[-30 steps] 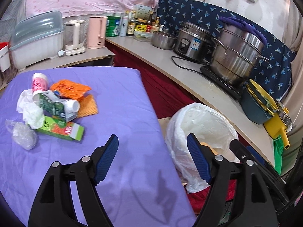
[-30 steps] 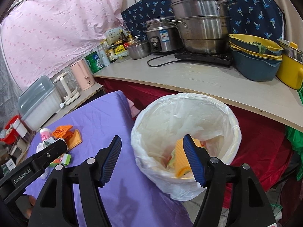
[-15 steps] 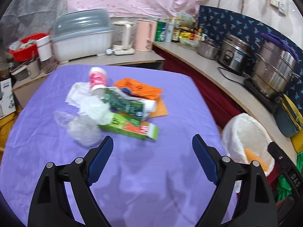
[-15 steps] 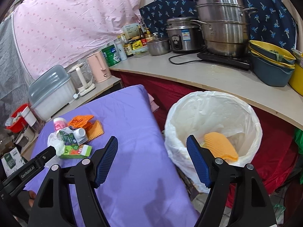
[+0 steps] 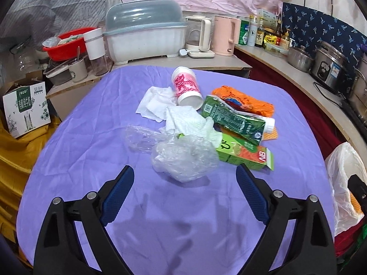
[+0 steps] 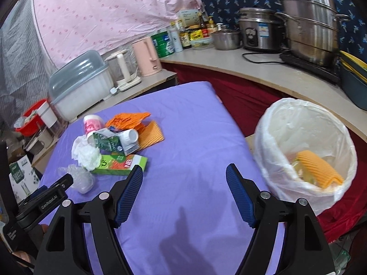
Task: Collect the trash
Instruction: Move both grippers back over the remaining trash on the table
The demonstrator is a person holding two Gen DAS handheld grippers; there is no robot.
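Note:
A trash pile lies on the purple table (image 5: 91, 137): a crumpled clear plastic bag (image 5: 183, 158), white tissues (image 5: 158, 103), a pink paper cup (image 5: 185, 87) on its side, a dark green carton (image 5: 238, 119), a green and orange box (image 5: 245, 151) and an orange wrapper (image 5: 243, 100). My left gripper (image 5: 184, 194) is open and empty just short of the plastic bag. My right gripper (image 6: 184, 194) is open and empty over the table, left of the white-lined trash bin (image 6: 305, 151), which holds an orange sponge (image 6: 318, 171). The pile shows in the right wrist view too, with the box (image 6: 119, 162).
A counter (image 6: 263, 75) curves behind with steel pots (image 6: 309, 23), a rice cooker (image 6: 259, 32), a pink kettle (image 6: 146, 57) and bottles. A lidded dish rack (image 5: 146, 39) and red basin (image 5: 66, 45) stand at the back left. A cardboard box (image 5: 25, 107) sits left of the table.
My left gripper has swung left from the bin side and closed in on the trash pile. My right gripper has drawn back from over the bin toward the table.

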